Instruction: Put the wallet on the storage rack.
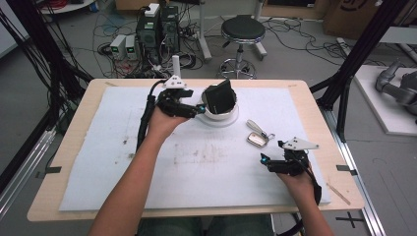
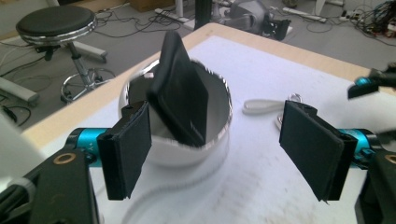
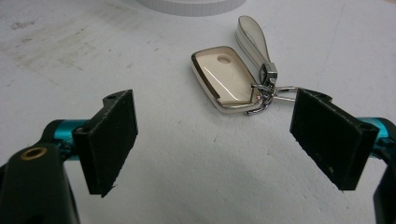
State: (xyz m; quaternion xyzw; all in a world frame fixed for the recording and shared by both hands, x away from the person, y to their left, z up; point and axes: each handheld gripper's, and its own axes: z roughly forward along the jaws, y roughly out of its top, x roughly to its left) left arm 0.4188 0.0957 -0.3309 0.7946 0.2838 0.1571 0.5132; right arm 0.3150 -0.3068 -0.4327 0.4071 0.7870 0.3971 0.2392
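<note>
Wallet point(image 2: 180, 100) leans in bowl point(image 2: 219, 135) ahead of your left hand-held gripper point(image 2: 219, 154), pads apart, empty; back away straight, avoid rim.

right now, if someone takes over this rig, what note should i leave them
Left tool: open, holding nothing, beside the white round bowl.
Right tool: open, holding nothing, just short of the cream key fob with its strap and ring.
Black flat wallet stands tilted inside the bowl: done.
Key fob lies on the white mat, untouched; likely next to go in.
</note>
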